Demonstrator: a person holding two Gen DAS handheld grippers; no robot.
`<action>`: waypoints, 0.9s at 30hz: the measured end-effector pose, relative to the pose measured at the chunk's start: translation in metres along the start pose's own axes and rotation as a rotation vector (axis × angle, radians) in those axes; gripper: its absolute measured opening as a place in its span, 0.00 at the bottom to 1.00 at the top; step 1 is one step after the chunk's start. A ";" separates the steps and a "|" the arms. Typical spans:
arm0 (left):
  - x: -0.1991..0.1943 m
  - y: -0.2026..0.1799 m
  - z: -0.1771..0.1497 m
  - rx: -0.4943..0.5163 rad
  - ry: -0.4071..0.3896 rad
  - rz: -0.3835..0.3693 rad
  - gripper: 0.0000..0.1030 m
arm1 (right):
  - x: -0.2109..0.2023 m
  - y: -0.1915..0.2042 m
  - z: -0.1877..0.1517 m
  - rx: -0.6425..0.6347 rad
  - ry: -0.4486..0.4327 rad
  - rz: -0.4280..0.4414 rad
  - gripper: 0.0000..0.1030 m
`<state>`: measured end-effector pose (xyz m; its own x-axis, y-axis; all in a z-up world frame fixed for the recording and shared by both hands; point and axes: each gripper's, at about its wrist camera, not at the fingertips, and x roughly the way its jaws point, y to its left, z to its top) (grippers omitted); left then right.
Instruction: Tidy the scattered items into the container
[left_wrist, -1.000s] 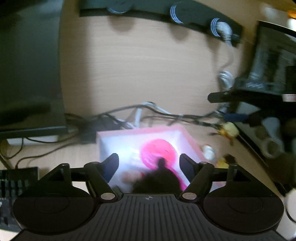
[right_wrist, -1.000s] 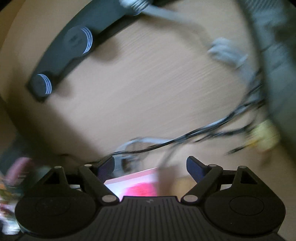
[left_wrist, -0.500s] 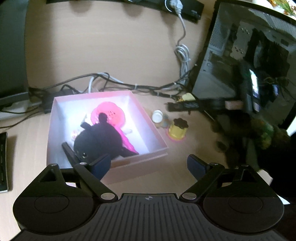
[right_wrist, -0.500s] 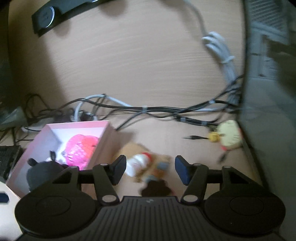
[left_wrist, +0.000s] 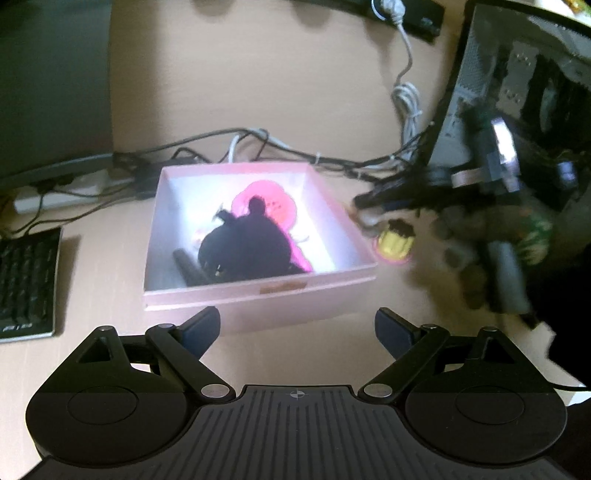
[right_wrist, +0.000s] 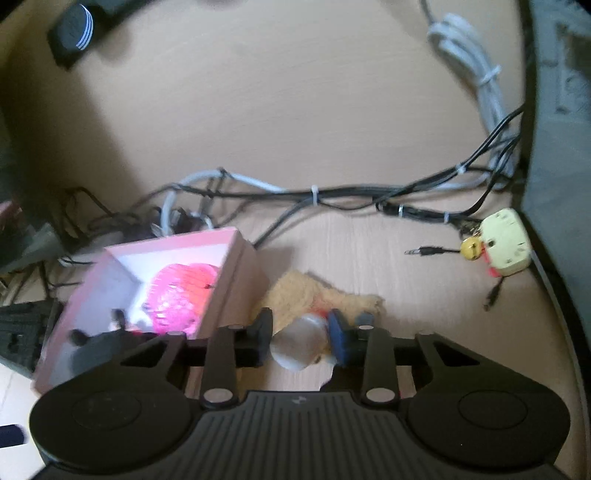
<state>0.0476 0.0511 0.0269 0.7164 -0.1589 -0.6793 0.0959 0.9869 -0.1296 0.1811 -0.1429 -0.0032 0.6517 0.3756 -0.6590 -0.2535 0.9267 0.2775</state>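
A pink box (left_wrist: 258, 295) stands on the wooden desk and holds a black plush toy (left_wrist: 251, 251), a pink round toy (left_wrist: 273, 199) and a dark stick. My left gripper (left_wrist: 297, 326) is open and empty just in front of the box. My right gripper (right_wrist: 301, 338) is shut on a small whitish toy (right_wrist: 301, 345) right of the box (right_wrist: 236, 273), over a tan cloth (right_wrist: 295, 291). In the left wrist view the right gripper (left_wrist: 369, 210) shows blurred beside the box's right wall. A small yellow toy (left_wrist: 395, 243) stands there too.
A bundle of cables (right_wrist: 332, 192) runs behind the box. A cream and yellow trinket (right_wrist: 502, 243) lies by a dark computer case (left_wrist: 517, 92) at right. A keyboard (left_wrist: 26, 284) lies at left, a monitor base (left_wrist: 55, 92) behind it.
My right gripper has come down and closed on the small whitish toy. My left gripper has pulled back from above the box and stays open.
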 end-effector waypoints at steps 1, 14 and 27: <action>-0.001 -0.002 -0.003 0.003 0.005 0.004 0.92 | -0.013 0.000 -0.002 0.005 -0.012 0.015 0.24; -0.026 -0.020 -0.050 -0.016 0.066 0.022 0.92 | -0.096 0.018 -0.093 -0.092 0.119 0.146 0.24; -0.056 -0.018 -0.085 -0.076 0.086 0.072 0.92 | -0.108 0.025 -0.107 -0.125 0.090 0.136 0.38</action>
<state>-0.0530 0.0404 0.0058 0.6577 -0.0931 -0.7475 -0.0082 0.9914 -0.1306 0.0277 -0.1592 0.0005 0.5403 0.4920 -0.6827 -0.4256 0.8596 0.2827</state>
